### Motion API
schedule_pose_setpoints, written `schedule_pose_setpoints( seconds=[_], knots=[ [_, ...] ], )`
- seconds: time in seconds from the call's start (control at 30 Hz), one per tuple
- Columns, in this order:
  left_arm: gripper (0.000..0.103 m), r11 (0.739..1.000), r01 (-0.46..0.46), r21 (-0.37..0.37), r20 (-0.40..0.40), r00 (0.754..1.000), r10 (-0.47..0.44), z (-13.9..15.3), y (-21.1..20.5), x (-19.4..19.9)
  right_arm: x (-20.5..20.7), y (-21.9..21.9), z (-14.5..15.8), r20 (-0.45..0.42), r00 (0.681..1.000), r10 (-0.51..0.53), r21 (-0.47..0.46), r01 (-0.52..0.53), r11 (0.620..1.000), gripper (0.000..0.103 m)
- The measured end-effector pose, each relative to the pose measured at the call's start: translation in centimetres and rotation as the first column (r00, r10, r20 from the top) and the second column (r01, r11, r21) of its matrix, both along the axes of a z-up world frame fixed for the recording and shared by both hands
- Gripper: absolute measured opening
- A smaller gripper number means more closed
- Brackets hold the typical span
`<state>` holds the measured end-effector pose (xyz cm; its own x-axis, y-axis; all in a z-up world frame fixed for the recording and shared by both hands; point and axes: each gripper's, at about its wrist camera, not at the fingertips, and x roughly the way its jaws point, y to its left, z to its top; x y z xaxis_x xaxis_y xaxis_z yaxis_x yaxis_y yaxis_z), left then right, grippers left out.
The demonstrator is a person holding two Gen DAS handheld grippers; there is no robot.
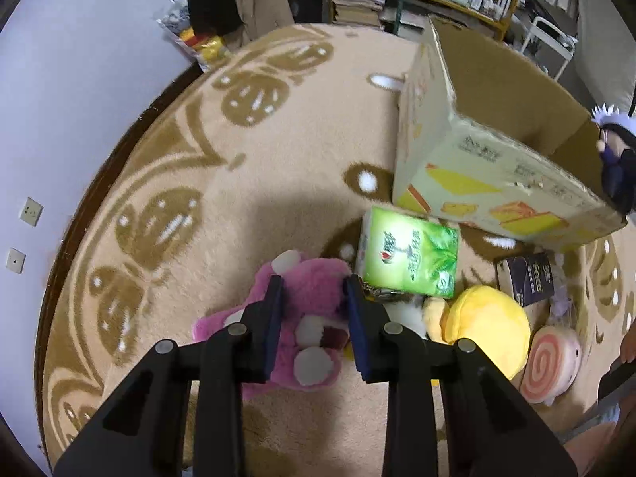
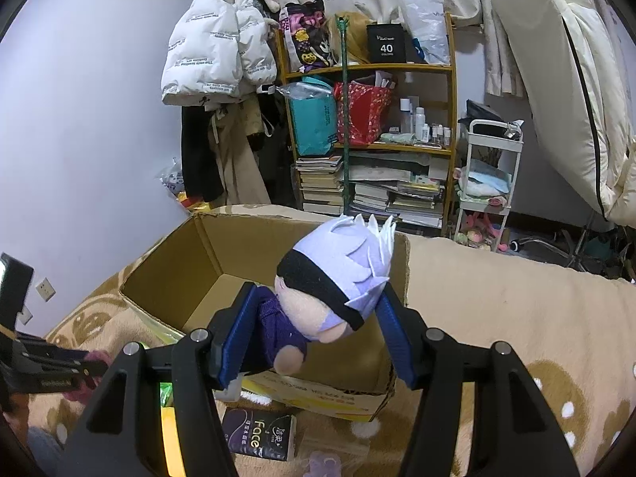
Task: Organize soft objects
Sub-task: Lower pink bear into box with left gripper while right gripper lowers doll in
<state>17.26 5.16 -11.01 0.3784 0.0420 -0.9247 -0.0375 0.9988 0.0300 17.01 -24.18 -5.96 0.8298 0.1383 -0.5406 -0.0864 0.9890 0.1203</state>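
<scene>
Left gripper (image 1: 314,290) is clamped on the pink plush (image 1: 314,318) lying on the rug (image 1: 238,183); right gripper (image 2: 314,318) is gripping a white-haired doll (image 2: 330,282) held over the seemingly empty cardboard box (image 2: 190,254). Yellow plush (image 1: 489,322) and tissue packs remain unsorted.

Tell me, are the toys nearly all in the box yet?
Not nearly. The cardboard box looks empty so far. In hand: the right gripper holds the white-haired doll over the box, and the left gripper has closed on the pink plush. Left on the rug: the yellow plush, the swirl cushion, the green tissue pack and the dark tissue pack.
</scene>
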Motion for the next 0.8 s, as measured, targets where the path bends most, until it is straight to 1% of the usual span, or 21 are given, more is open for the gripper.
schedule_pose_setpoints(
  seconds=[0.1, 0.17, 0.27, 0.37, 0.4, 0.47, 0.53, 0.6, 0.7, 0.8],
  knots=[
    [0.029, 1.0, -0.001, -0.007, 0.017, 1.0, 0.001, 0.5, 0.0, -0.1, 0.0, 0.0, 0.0, 0.001, 1.0, 0.005, 0.001, -0.005, 1.0, 0.063],
    [0.029, 1.0, 0.014, 0.0, 0.046, 0.999, -0.014, 0.9, -0.4, -0.3, -0.1, 0.0, 0.0, 0.001, 1.0, 0.005, 0.0, -0.005, 1.0, 0.063],
    [0.029, 0.999, 0.053, -0.001, 0.123, 0.991, -0.052, 2.5, -1.3, -0.9, -0.1, 0.0, 0.0, 0.005, 1.0, 0.0, -0.004, 0.0, 1.0, 0.063],
    [0.029, 0.996, 0.09, -0.011, 0.22, 0.972, -0.085, 4.7, -2.2, -1.5, -0.2, -0.2, 0.3, 0.011, 1.0, -0.006, -0.001, 0.006, 1.0, 0.063],
    [0.029, 0.995, 0.102, -0.017, 0.264, 0.96, -0.094, 5.8, -2.5, -1.7, -0.2, -0.3, 0.4, 0.013, 1.0, -0.008, 0.003, 0.008, 1.0, 0.063],
    [0.029, 0.992, 0.121, -0.032, 0.326, 0.939, -0.104, 7.2, -2.9, -1.9, -0.2, -0.4, 0.6, 0.015, 1.0, -0.012, 0.005, 0.012, 1.0, 0.063],
    [0.029, 0.988, 0.149, -0.046, 0.393, 0.912, -0.119, 8.9, -3.5, -2.1, 0.0, -0.5, 0.8, 0.017, 1.0, -0.013, 0.008, 0.013, 1.0, 0.063],
    [0.029, 0.979, 0.192, -0.069, 0.459, 0.878, -0.14, 10.2, -4.0, -2.1, 0.0, -0.5, 0.8, 0.019, 1.0, -0.014, 0.008, 0.014, 1.0, 0.063],
    [0.03, 0.969, 0.231, -0.089, 0.526, 0.837, -0.151, 11.5, -4.9, -1.5, 0.1, -0.4, 0.9, 0.018, 1.0, -0.011, 0.005, 0.011, 1.0, 0.063],
    [0.03, 0.961, 0.251, -0.118, 0.563, 0.814, -0.143, 12.3, -5.8, -0.4, 0.2, -0.1, 0.8, 0.009, 1.0, -0.004, -0.006, 0.004, 1.0, 0.063]
  ],
)
